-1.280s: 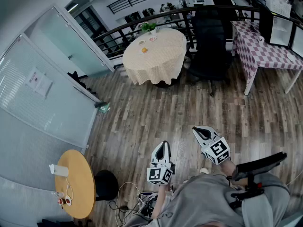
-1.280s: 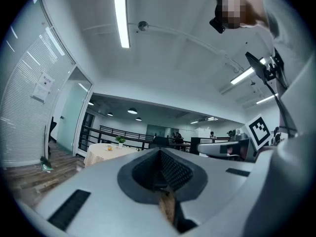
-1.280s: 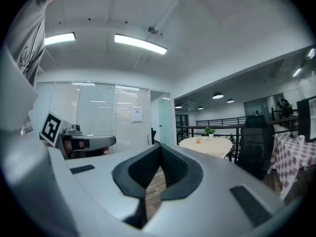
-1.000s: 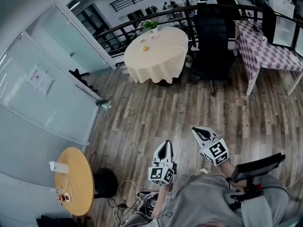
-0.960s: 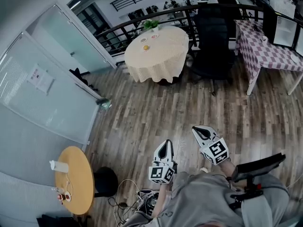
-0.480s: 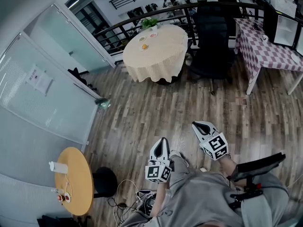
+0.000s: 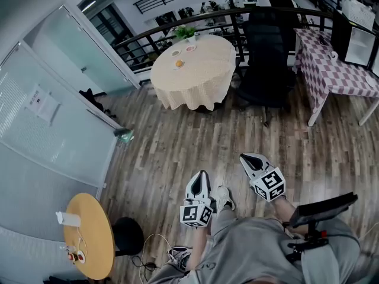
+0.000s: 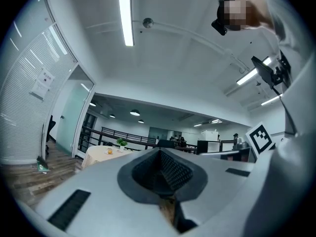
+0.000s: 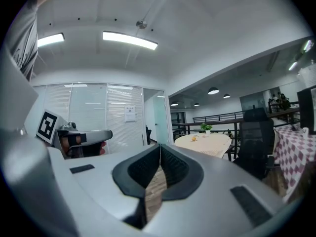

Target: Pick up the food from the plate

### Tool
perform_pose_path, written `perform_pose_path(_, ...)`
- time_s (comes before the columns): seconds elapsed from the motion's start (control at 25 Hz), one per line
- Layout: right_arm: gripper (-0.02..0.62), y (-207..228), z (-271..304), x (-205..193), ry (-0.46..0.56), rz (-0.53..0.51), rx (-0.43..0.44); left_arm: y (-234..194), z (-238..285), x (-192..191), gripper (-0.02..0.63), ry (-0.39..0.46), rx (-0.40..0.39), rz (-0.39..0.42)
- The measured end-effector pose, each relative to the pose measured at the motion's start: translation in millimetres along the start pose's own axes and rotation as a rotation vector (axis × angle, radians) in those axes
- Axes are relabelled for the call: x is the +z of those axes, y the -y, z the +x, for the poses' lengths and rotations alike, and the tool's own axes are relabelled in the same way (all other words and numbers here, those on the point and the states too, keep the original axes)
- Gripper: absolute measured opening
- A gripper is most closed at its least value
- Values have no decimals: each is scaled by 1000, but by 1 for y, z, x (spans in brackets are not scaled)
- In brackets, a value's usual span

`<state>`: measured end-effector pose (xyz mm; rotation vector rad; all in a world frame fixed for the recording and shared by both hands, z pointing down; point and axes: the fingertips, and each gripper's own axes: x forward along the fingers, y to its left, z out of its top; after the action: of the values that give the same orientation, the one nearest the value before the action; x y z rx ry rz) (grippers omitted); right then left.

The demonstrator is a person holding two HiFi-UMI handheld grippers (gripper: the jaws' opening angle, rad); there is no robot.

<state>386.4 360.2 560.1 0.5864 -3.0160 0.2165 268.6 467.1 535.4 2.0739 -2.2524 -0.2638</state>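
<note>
Well, L tongs (image 7: 201, 176) & R tongs (image 7: 246, 158) closed, empty; food (image 7: 179, 64) well apart.

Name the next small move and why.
Likely step toward the round table: the orange food lies on it, far across the wood floor, while the left gripper and right gripper, both shut and empty, are nowhere near it.

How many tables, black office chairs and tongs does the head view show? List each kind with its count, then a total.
Tables: 3 (cream-clothed round table, checked-cloth table, small wooden round table)
Black office chairs: 1
Tongs: 2 (left tongs, right tongs)
Total: 6
</note>
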Motion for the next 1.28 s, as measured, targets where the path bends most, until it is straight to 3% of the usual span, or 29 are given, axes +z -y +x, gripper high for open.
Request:
perform_pose_path(0.48,15,20,139,27,-20,30,-2,-106,88,18,11,-12,-26,-49)
perform_pose_path(0.84,15,33,237,46,-22,10,-68,-192,153,30,11,-1,-75,-97)
perform_pose_path(1.28,15,44,311,44,-56,-9,-126,-268,202,22,11,-6,-114,-138)
